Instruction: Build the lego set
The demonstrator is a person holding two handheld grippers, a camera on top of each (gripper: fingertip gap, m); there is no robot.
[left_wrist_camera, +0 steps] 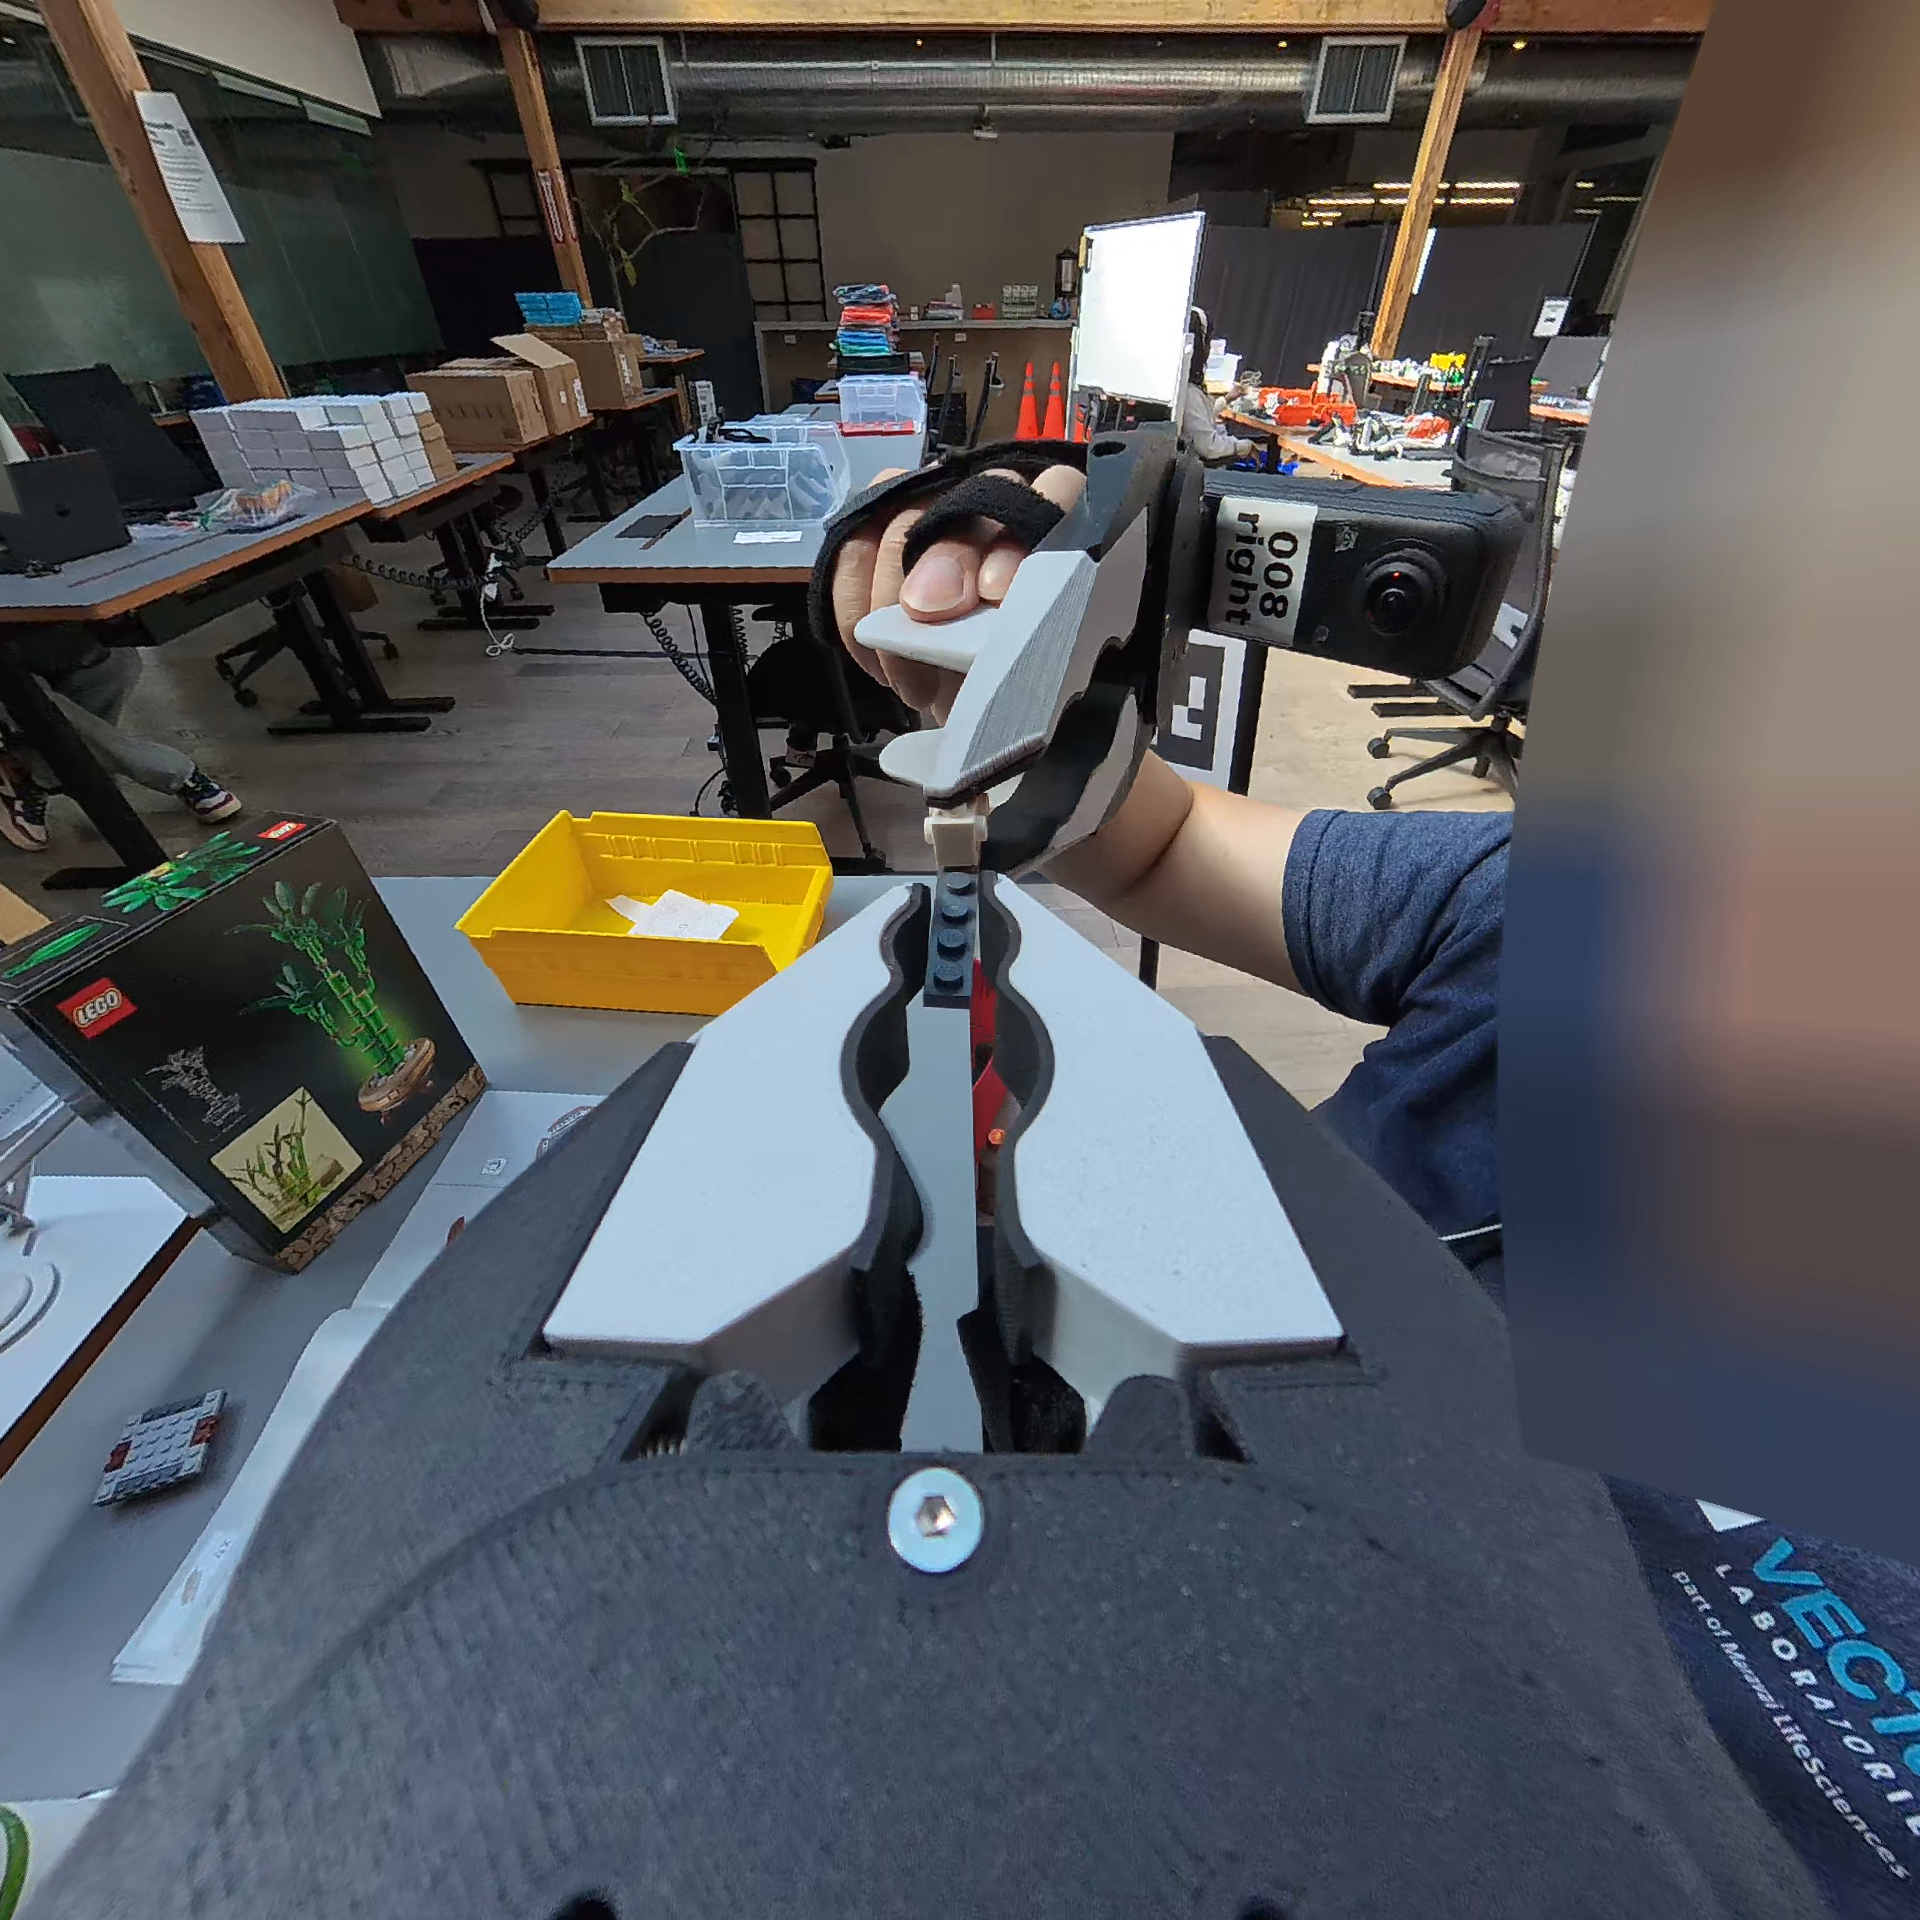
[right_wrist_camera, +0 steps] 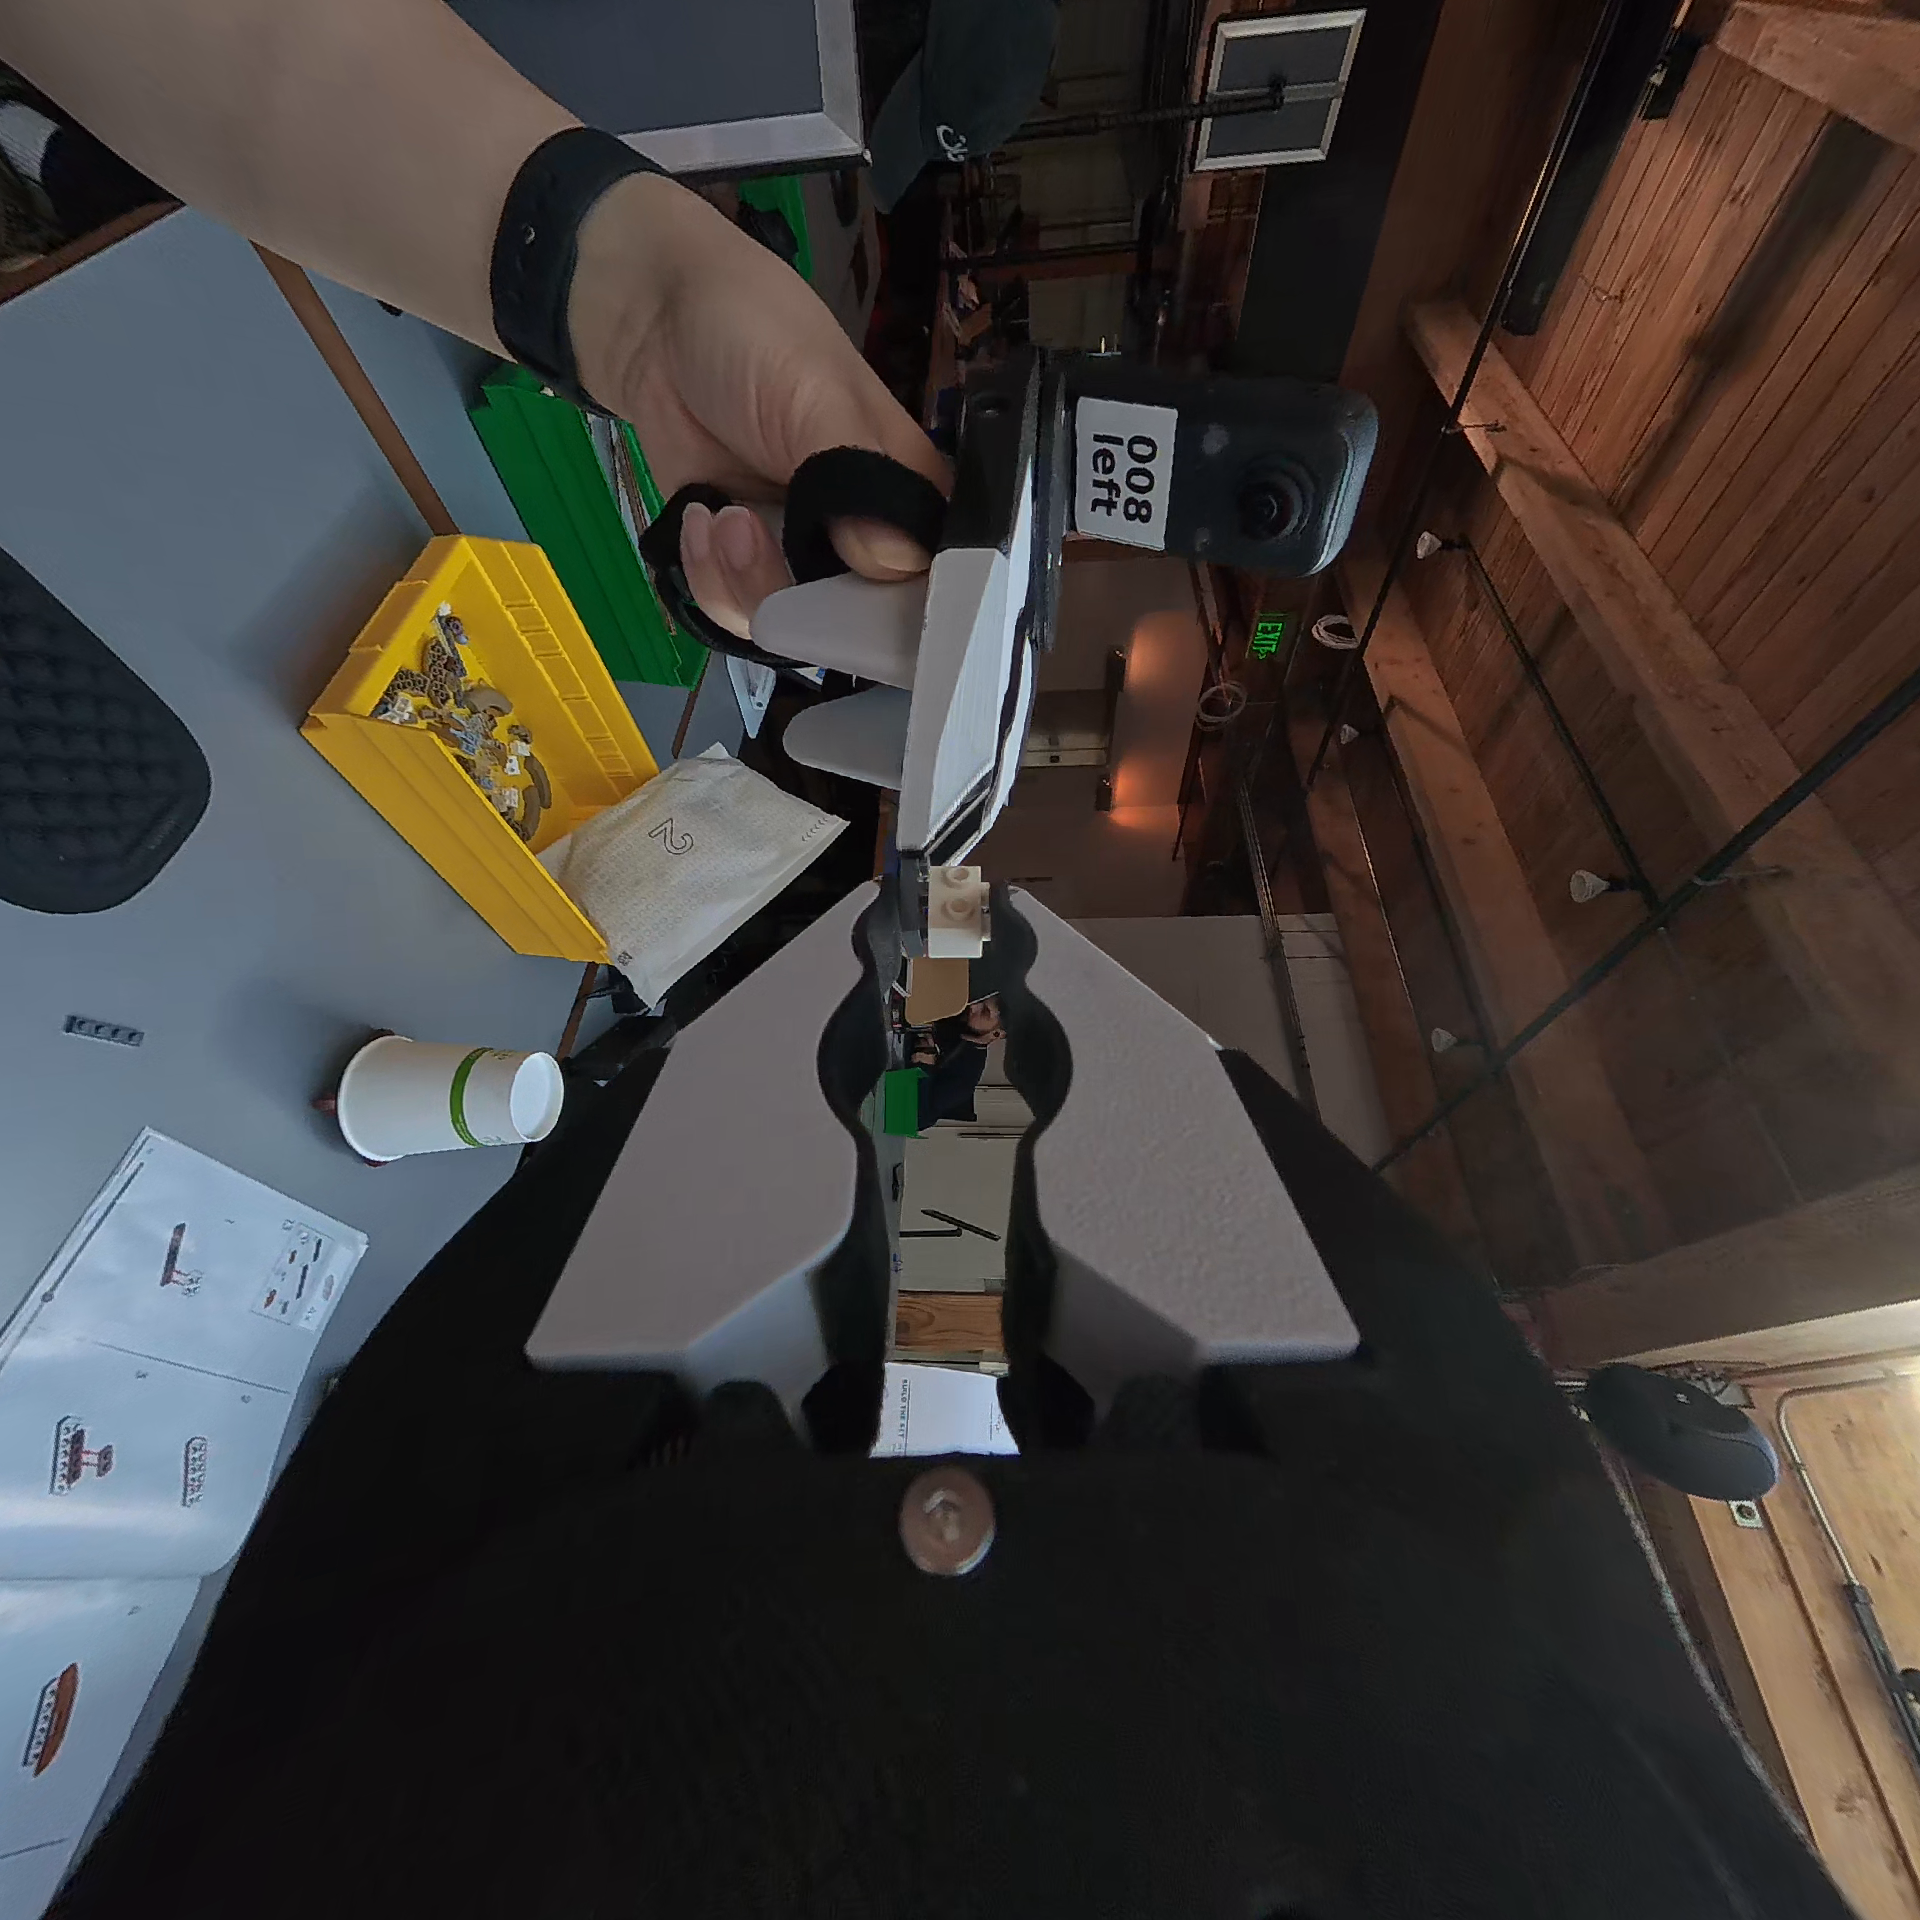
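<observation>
My left gripper (left_wrist_camera: 954,906) is shut on a dark blue studded plate (left_wrist_camera: 951,940) that stands upright between its fingers, with a red piece (left_wrist_camera: 983,1039) behind it. My right gripper (left_wrist_camera: 952,805) comes down from above, shut on a small tan brick (left_wrist_camera: 954,831) that touches the top end of the plate. In the right wrist view my right gripper (right_wrist_camera: 938,916) grips the tan brick (right_wrist_camera: 956,914) against the plate's edge (right_wrist_camera: 911,906). The left gripper (right_wrist_camera: 920,854) reaches in from above. Both are held in the air above the table.
A yellow bin (left_wrist_camera: 540,935) holding paper, the set's box (left_wrist_camera: 249,1029) and a small grey studded assembly (left_wrist_camera: 161,1446) sit on the grey table. The right wrist view shows a yellow bin of parts (right_wrist_camera: 582,686), a paper bag (right_wrist_camera: 686,862), a paper cup (right_wrist_camera: 447,1096), a loose dark plate (right_wrist_camera: 102,1031) and the instruction booklet (right_wrist_camera: 156,1351). Both grippers' tips are close together, under 4 cm apart.
</observation>
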